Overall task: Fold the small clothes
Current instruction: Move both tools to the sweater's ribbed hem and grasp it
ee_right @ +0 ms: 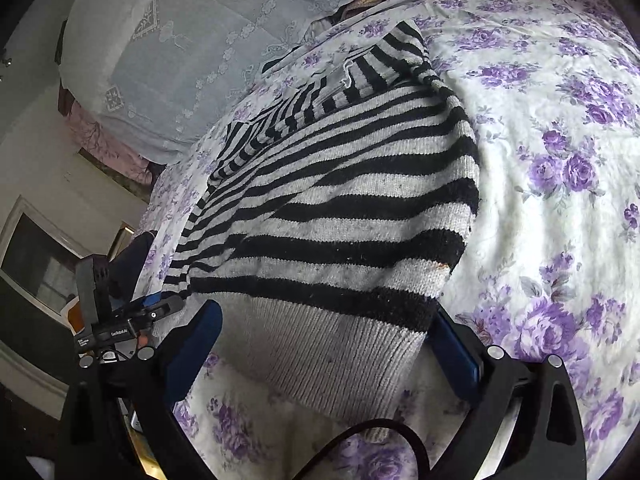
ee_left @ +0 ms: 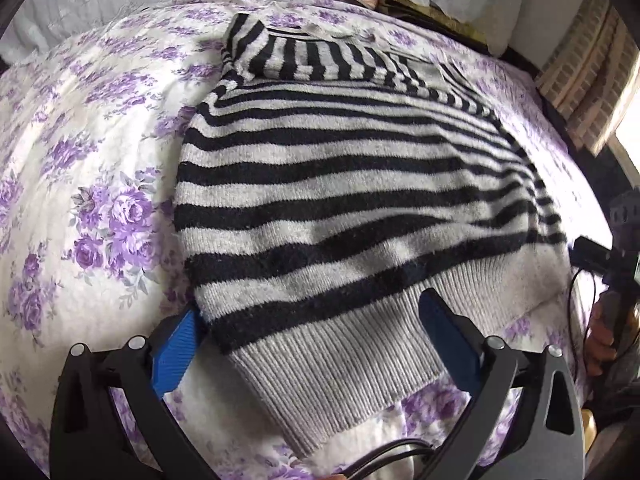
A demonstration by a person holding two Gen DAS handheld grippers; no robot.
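Note:
A black-and-grey striped knit sweater (ee_left: 340, 184) lies flat on the bed, sleeves folded across its upper part, grey ribbed hem (ee_left: 340, 360) nearest me. My left gripper (ee_left: 312, 328) is open, its blue pads straddling the hem's left corner; the left pad (ee_left: 176, 352) sits partly under the sweater's edge. In the right wrist view the same sweater (ee_right: 340, 208) fills the middle, and my right gripper (ee_right: 328, 344) is open, its pads on either side of the hem's right corner (ee_right: 340, 356). The left gripper body (ee_right: 108, 320) shows at the left.
The bed has a white sheet with purple roses (ee_left: 88, 208), also in the right wrist view (ee_right: 560, 200). A pale lace cover (ee_right: 180, 48) lies over pillows at the head. A brick-pattern wall (ee_left: 588, 80) is at the right; a framed panel (ee_right: 36, 256) on the left wall.

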